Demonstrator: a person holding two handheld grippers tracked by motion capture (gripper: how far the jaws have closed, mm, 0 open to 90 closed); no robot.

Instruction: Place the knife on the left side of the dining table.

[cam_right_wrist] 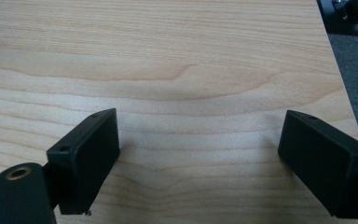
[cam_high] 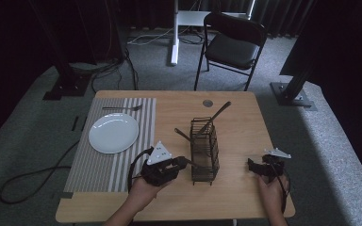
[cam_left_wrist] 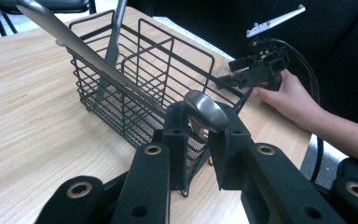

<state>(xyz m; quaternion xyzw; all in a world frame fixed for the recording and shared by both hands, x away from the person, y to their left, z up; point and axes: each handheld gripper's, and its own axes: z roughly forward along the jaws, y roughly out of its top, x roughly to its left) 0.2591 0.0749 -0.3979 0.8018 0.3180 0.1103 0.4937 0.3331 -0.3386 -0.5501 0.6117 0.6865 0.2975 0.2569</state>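
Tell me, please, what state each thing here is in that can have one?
Left tool: shut on the knife handle.
Knife: leaning across the wire caddy, handle end gripped.
Right tool: open, holding nothing, over bare table.
Wire caddy: upright, with utensils sticking out.
Plate: empty, on the striped mat.
Fork: lying flat beyond the plate.

A recording studio or lab set-up: black curtains (cam_high: 37, 28) enclose a grey carpeted floor (cam_high: 28, 117), black metal rig posts (cam_high: 61, 70) on base plates, loose cables (cam_high: 33, 176) (trailing everywhere), and a folding black chair (cam_high: 233, 44).
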